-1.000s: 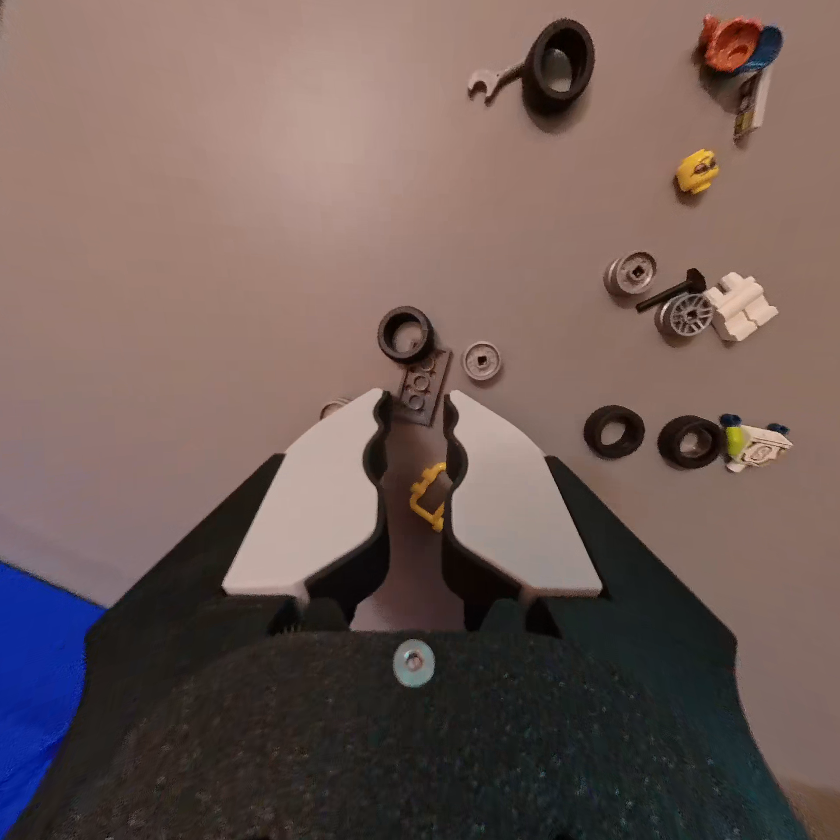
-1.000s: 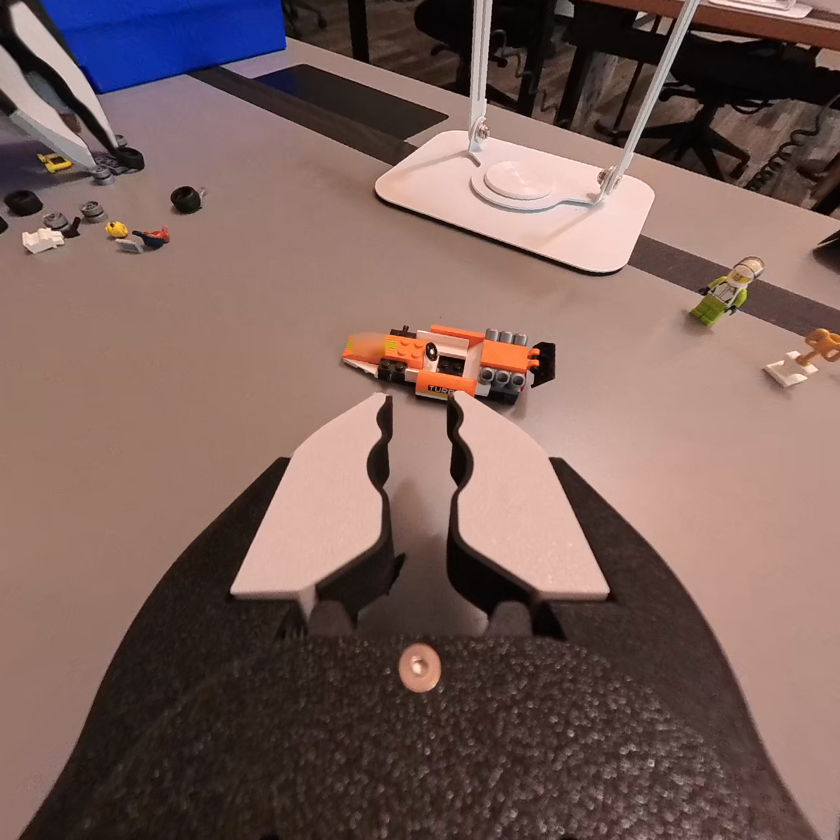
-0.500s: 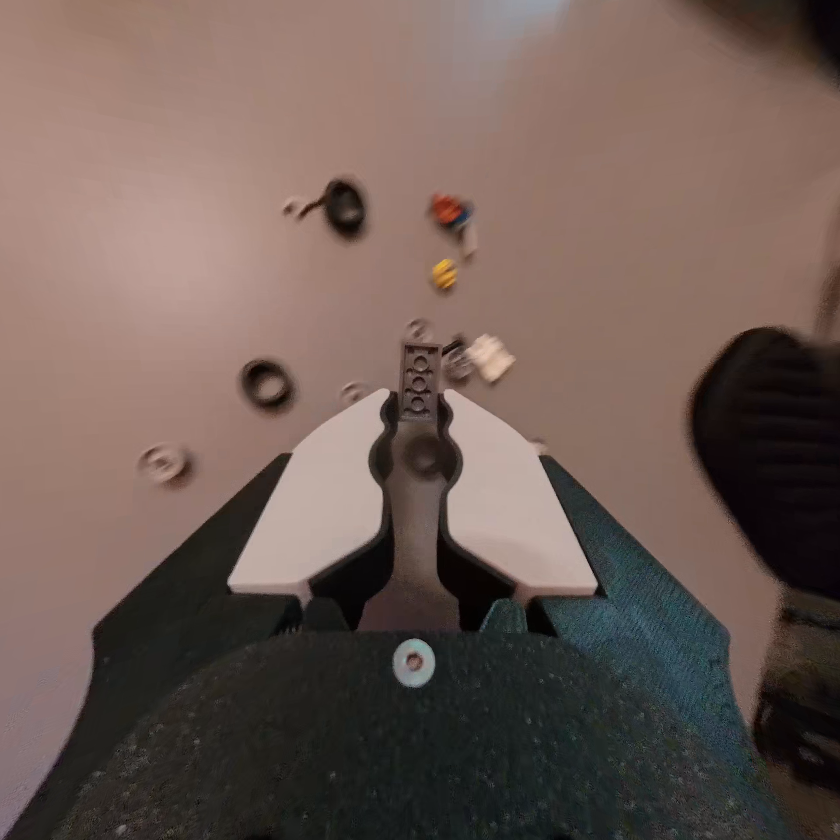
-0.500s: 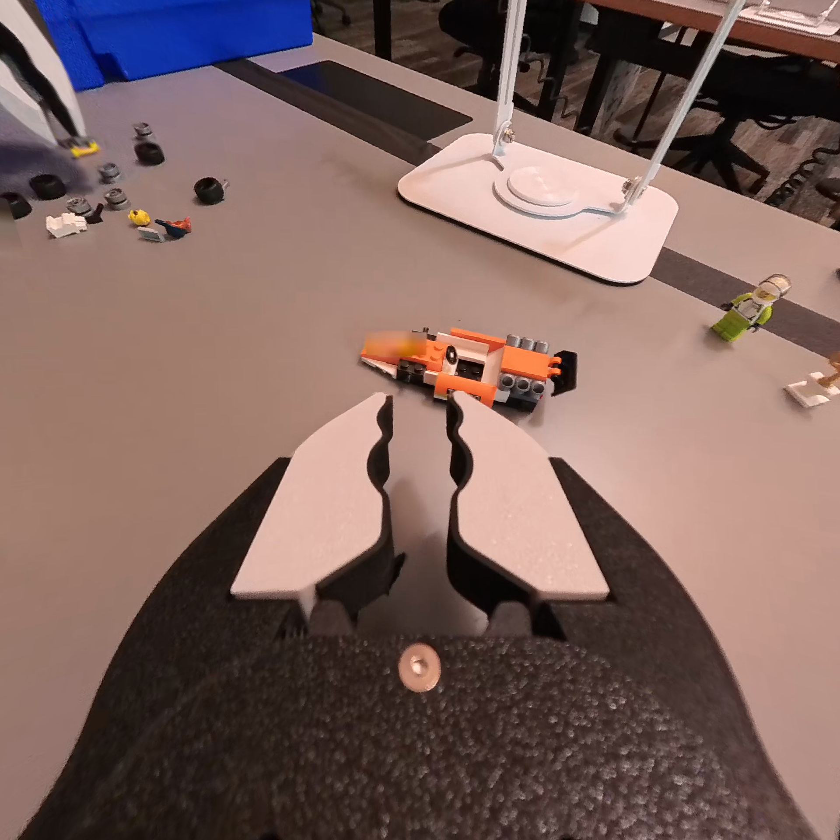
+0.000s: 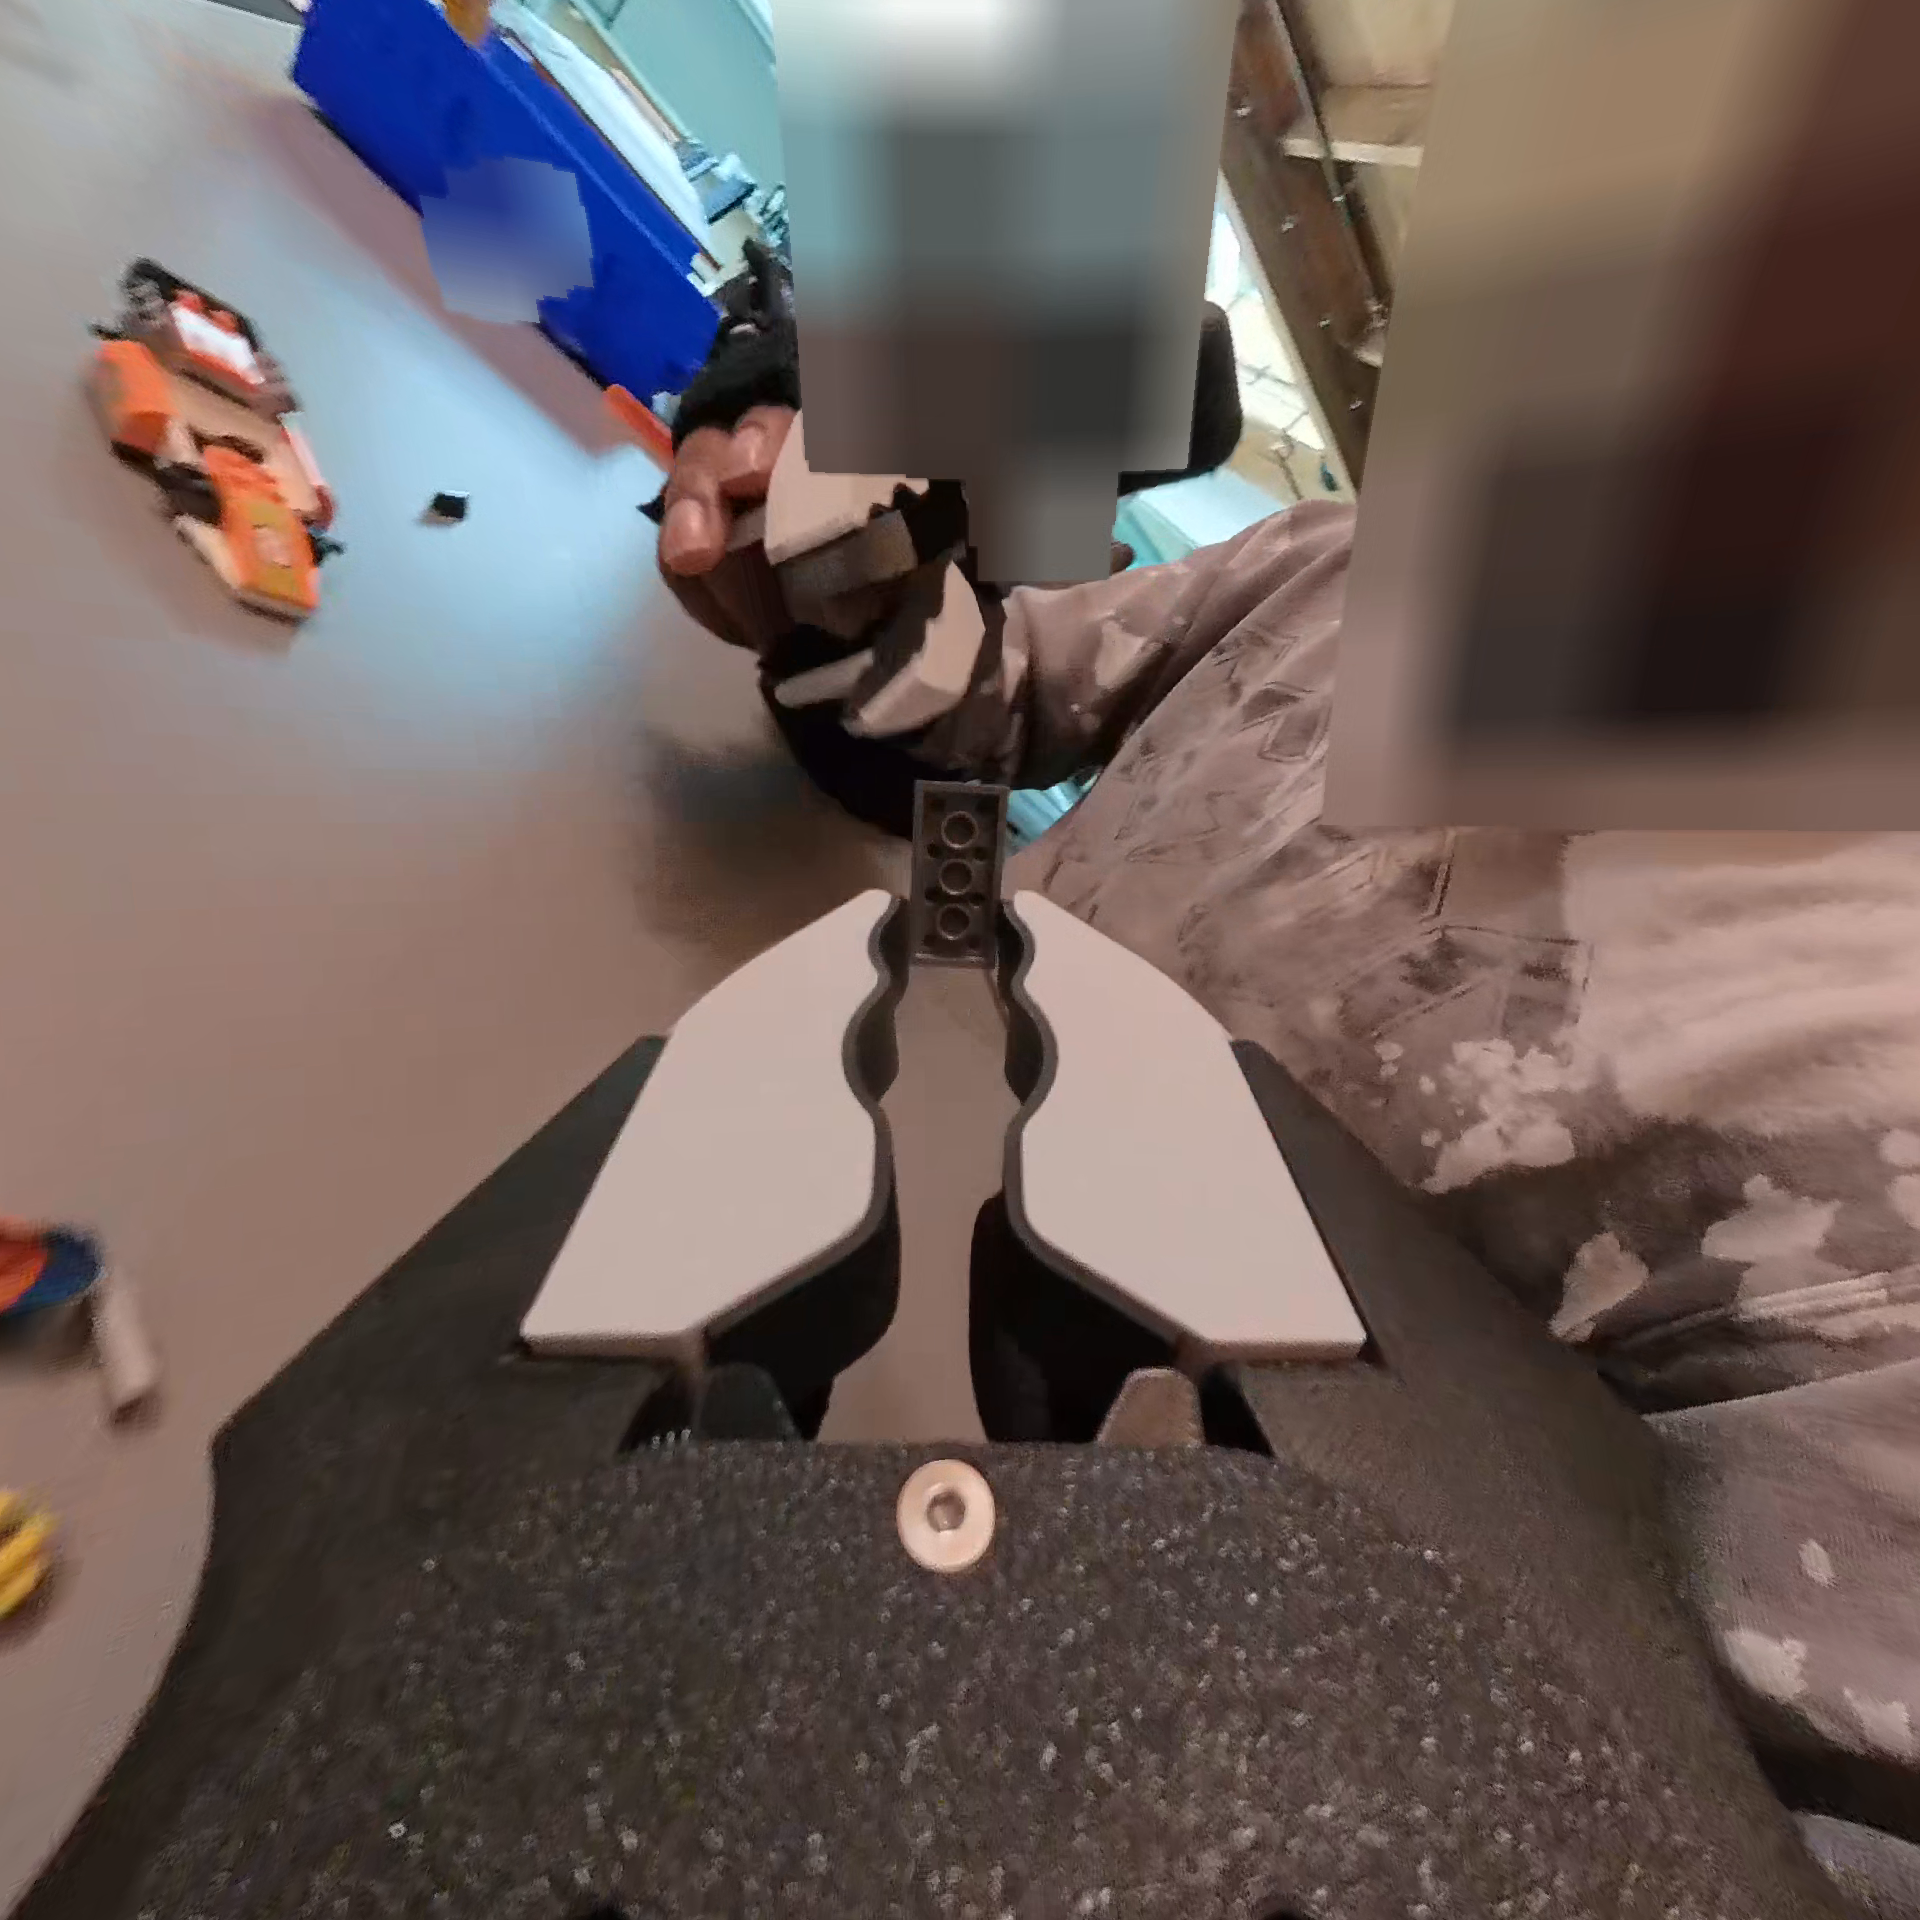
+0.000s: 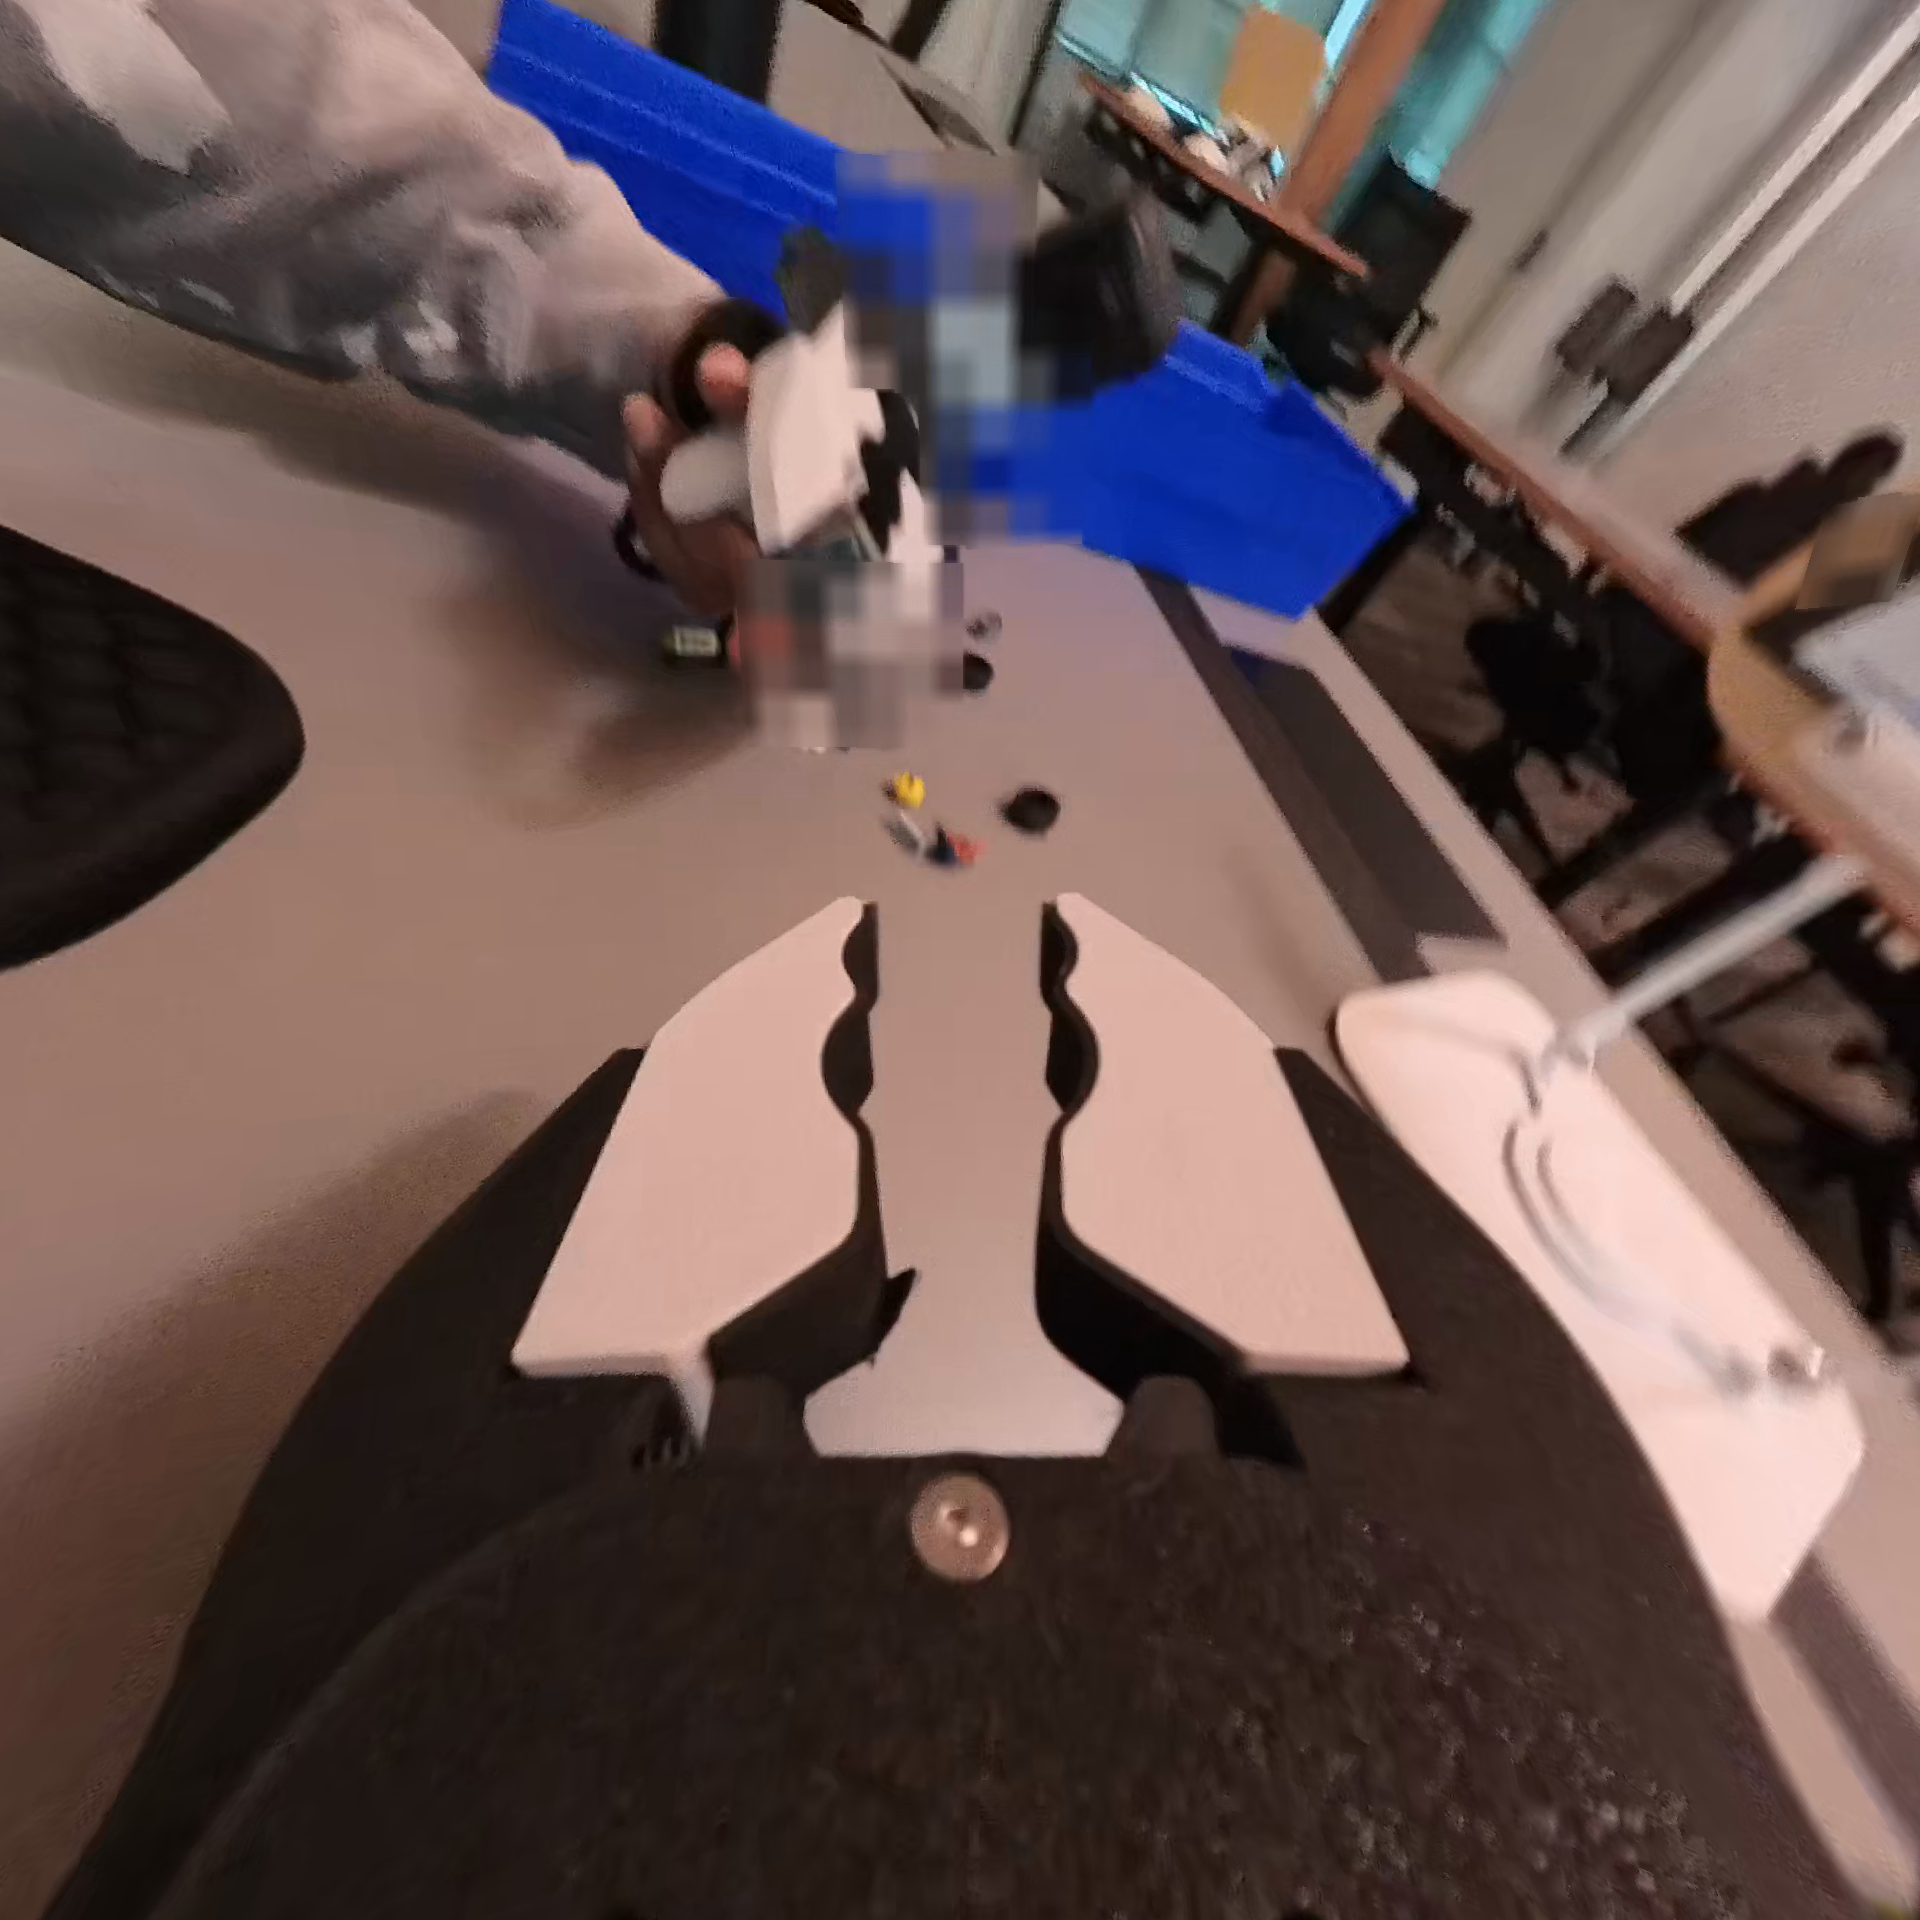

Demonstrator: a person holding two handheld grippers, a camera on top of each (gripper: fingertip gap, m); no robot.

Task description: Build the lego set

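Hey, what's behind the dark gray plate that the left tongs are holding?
Behind the dark gray plate, pinched in the left tongs, are a patterned sleeve and the table edge. Whatever sits directly behind the plate is covered.

Left gripper (image 5: 954,914) clamped — right gripper (image 6: 958,914) agape

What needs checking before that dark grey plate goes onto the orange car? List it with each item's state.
1. Left tool shut on the dark grey plate: ok, pinched at its near end.
2. Plate sits straight between the fingers: ok, it points forward.
3. Right tool open and empty, free to steady the model: ok.
4. Orange car in view on the table: ok, far left in the left wrist view, blurred.
5. Mounting spot on the car clear: cannot tell.
6. Right tool near the car: cannot tell; its own view does not show the car.
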